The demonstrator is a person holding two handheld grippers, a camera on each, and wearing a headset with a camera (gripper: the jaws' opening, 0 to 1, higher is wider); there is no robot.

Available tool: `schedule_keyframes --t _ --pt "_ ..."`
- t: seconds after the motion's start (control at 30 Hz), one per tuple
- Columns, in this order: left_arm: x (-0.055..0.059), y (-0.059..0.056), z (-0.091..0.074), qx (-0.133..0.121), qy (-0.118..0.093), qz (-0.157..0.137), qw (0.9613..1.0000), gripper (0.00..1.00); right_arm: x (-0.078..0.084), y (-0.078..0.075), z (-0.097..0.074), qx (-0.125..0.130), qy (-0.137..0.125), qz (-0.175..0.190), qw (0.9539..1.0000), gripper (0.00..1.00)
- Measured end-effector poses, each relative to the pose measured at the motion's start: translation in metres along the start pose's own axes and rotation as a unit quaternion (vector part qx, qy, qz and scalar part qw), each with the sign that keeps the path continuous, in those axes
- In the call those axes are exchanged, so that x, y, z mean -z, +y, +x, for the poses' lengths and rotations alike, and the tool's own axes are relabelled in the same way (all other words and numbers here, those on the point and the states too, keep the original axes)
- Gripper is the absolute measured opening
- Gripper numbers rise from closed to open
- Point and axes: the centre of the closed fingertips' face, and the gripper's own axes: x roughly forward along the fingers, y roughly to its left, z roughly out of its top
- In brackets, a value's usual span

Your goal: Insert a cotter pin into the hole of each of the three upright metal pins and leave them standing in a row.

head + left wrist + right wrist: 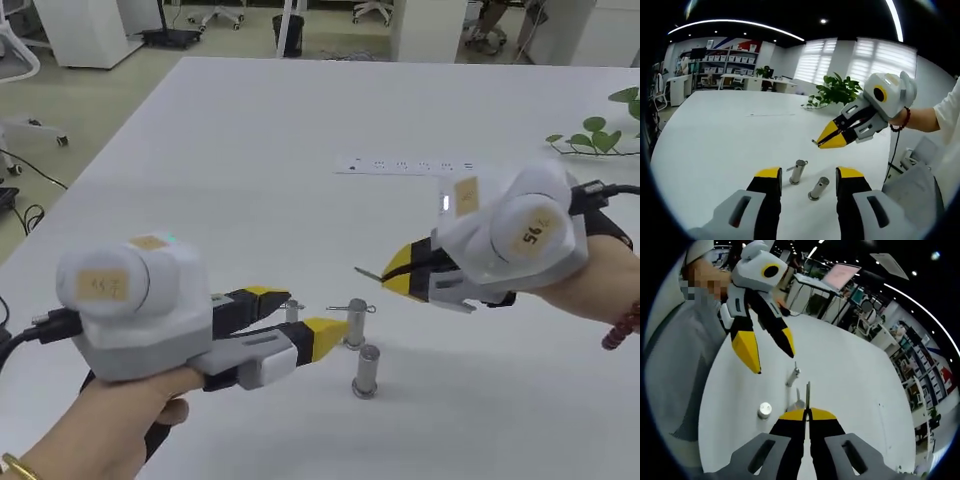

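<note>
**A:** Jaws on the left gripper are wide open with nothing in them, and the right gripper is clamped on a cotter pin.

**B:** yep, metal pins stand on the surface, 7 o'clock from that cotter pin.

Open-plan office, part lab. Big white tabletop with a power strip lying on it and a leafy plant at its right edge. Past its far edge, swivel-chair bases on a pale floor. Behind it in the left gripper view: shelves of storage bins, window blinds, more desks.
</note>
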Motion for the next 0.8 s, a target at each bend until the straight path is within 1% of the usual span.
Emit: schedule_keyframes --t 0.03,0.07,0.1,0.2,0.3,0.43,0.57,0.8 --pt "-0.001 -0.002 0.001 0.004 -0.001 -0.006 1.0 0.4 -0.002 0.002 0.0 -0.003 -0.003 -0.002 1.0 0.02" --pt "-0.003 -0.005 0.002 0.013 -0.005 -0.02 0.9997 0.38 -0.004 0.005 0.0 -0.008 -0.004 -0.004 1.0 0.02" --pt "-0.004 -0.006 0.002 0.017 -0.007 -0.024 0.9995 0.37 -0.005 0.006 0.001 -0.008 -0.004 -0.003 1.0 0.02" --pt "-0.006 -0.009 0.004 0.025 -0.011 -0.03 0.9992 0.34 -0.009 0.011 0.001 -0.013 -0.009 -0.008 0.9998 0.02" --pt "-0.006 -0.012 0.006 0.032 -0.01 -0.041 0.9986 0.3 -0.013 0.015 0.001 -0.017 -0.014 -0.013 0.9997 0.02" --pt "-0.006 -0.015 0.007 0.039 -0.009 -0.045 0.9982 0.27 -0.02 0.02 0.001 -0.021 -0.019 -0.026 0.9993 0.02" --pt "-0.006 -0.018 0.008 0.046 -0.009 -0.054 0.9974 0.25 -0.027 0.027 0.0 -0.029 -0.024 -0.039 0.9985 0.02" --pt "-0.008 -0.023 0.008 0.059 -0.015 -0.069 0.9958 0.16 -0.035 0.035 -0.001 -0.034 -0.031 -0.062 0.997 0.02"
